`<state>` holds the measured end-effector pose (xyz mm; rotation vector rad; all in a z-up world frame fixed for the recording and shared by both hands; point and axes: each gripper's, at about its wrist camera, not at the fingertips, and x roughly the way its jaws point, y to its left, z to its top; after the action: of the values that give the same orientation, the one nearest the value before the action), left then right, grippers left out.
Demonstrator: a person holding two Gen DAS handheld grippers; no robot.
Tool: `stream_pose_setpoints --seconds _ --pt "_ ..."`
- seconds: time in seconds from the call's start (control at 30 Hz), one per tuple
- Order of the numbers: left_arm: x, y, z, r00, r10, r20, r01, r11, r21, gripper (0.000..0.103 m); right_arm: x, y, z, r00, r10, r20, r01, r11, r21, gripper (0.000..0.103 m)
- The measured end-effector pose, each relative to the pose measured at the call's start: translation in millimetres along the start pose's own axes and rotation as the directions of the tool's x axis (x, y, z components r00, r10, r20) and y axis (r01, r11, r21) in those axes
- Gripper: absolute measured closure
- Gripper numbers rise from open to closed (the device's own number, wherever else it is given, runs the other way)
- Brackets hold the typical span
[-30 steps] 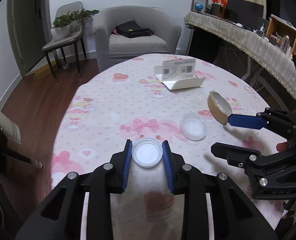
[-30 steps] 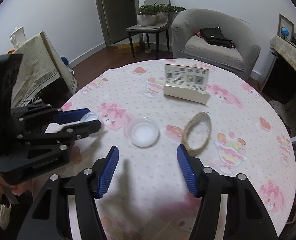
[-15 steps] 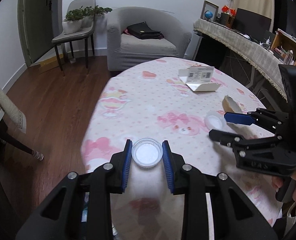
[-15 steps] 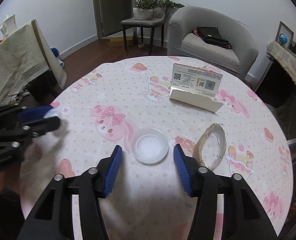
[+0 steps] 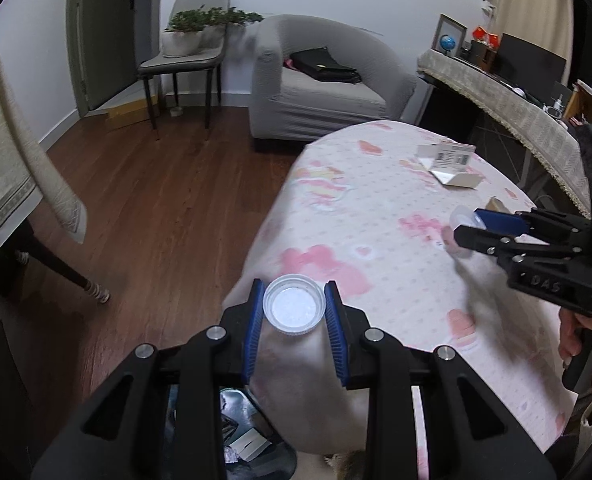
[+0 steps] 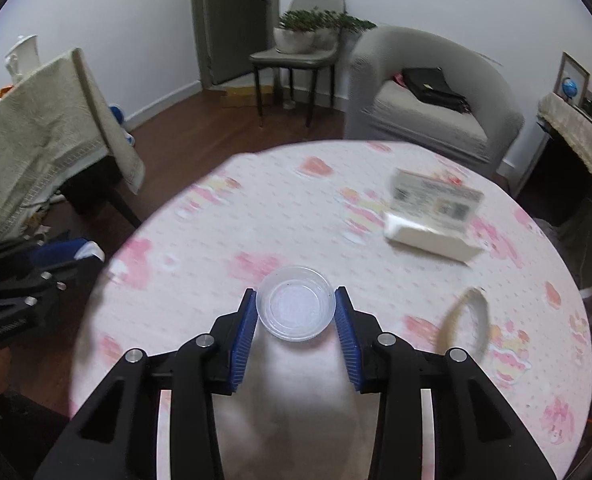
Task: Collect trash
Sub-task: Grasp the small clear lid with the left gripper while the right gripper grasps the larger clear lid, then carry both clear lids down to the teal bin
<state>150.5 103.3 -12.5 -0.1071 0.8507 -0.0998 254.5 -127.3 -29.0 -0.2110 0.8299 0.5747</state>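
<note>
We see the left gripper [image 5: 294, 312] clenched on a small clear cup [image 5: 294, 309]: both blue pads touch its rim, and the cup sits between the jaw tips. This gripper is at the near edge of the table [image 5: 375, 216], with dark floor under its body.

The right gripper [image 6: 296, 314] has just been closing its jaws around a second clear cup [image 6: 294, 307]. That cup sits between the jaws at their tips, and each pad touches its rim, so we read it as grasped. The cup is over the pink-patterned tablecloth.

Ahead and to the right of the right jaws, a crushed paper ring [image 6: 464, 322] lies on the cloth. Further ahead on that side is 1 white card holder [image 6: 431, 216], well apart from both cups.
</note>
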Motion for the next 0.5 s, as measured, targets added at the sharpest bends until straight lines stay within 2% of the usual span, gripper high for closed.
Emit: stream_pose_setpoints --seconds 0.23,0.5 --pt "-9 35 -15 0.999 0.039 -0.003 -0.039 0.998 -0.054 0.071 5 40 12 0.996 0.087 0.013 -0.087 0.996 -0.031 0.063" --pt "-11 76 -39 0.995 0.080 -0.054 -0.085 0.992 -0.094 0.071 14 94 23 0.981 0.192 0.005 -0.191 0.978 -0.084 0.063"
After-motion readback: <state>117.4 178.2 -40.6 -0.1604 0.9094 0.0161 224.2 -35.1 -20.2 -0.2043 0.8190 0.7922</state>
